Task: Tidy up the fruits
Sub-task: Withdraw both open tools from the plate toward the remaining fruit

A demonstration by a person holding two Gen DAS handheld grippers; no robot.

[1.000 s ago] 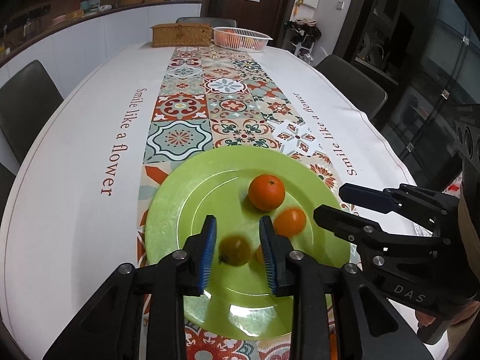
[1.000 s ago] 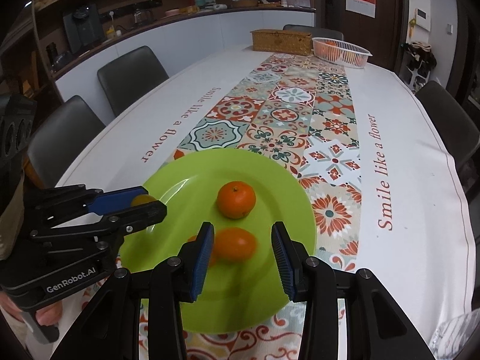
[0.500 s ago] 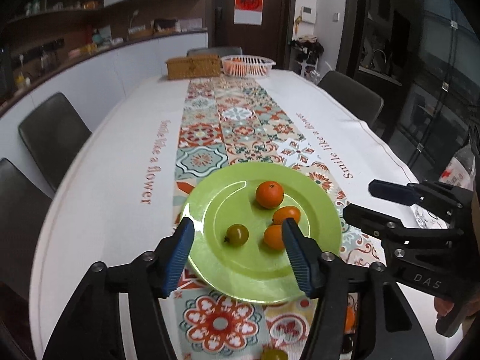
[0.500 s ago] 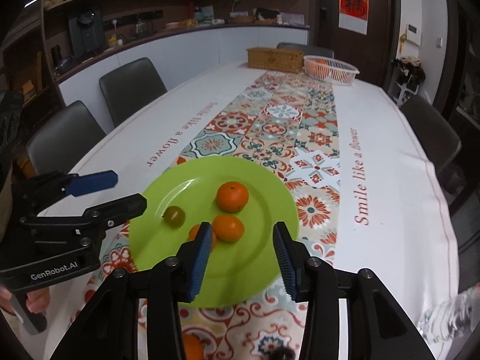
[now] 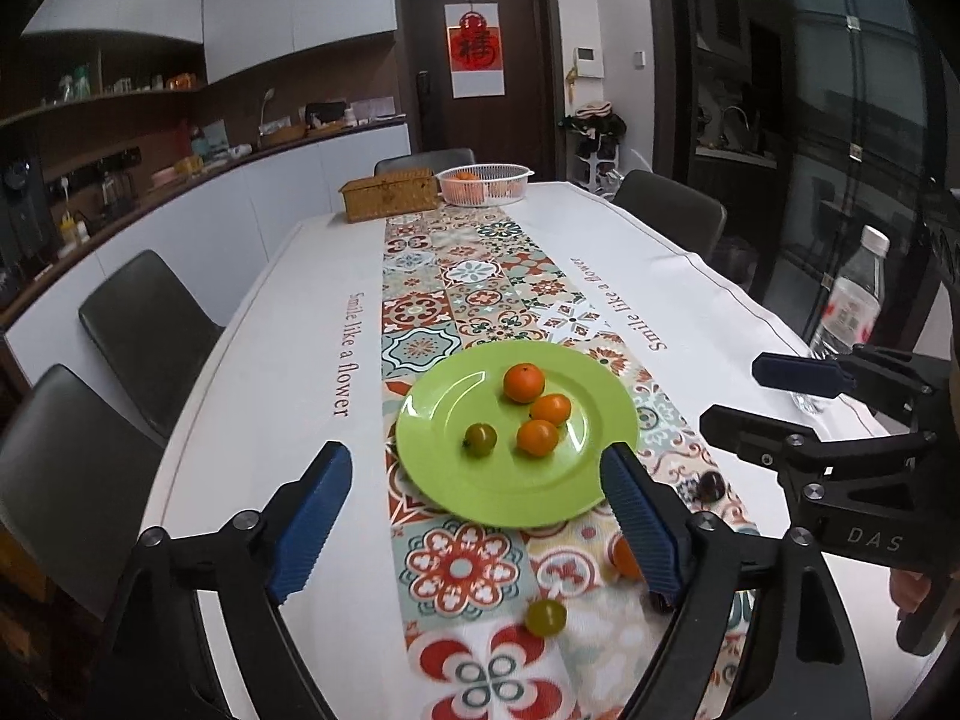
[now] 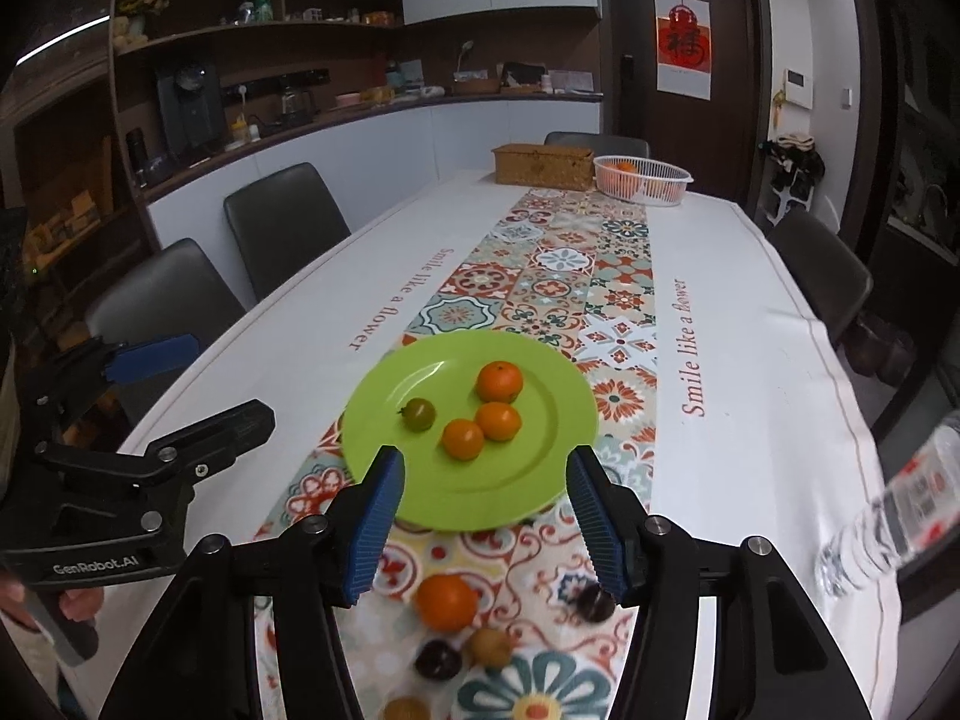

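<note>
Four fruits sit on the green plate [image 6: 540, 480] mid-tabletop, but several loose fruits [image 6: 447, 602] wait near the front edge, with left gripper [image 5: 474, 522] and right gripper [image 6: 483, 525] both wide and empty.

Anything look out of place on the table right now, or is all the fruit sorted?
Not sorted yet. The green plate holds four fruits, but several still lie loose on the runner in front of it: an orange, two dark fruits and a yellowish one. Nothing looks spilled or damaged. Both grippers are open and empty.
</note>
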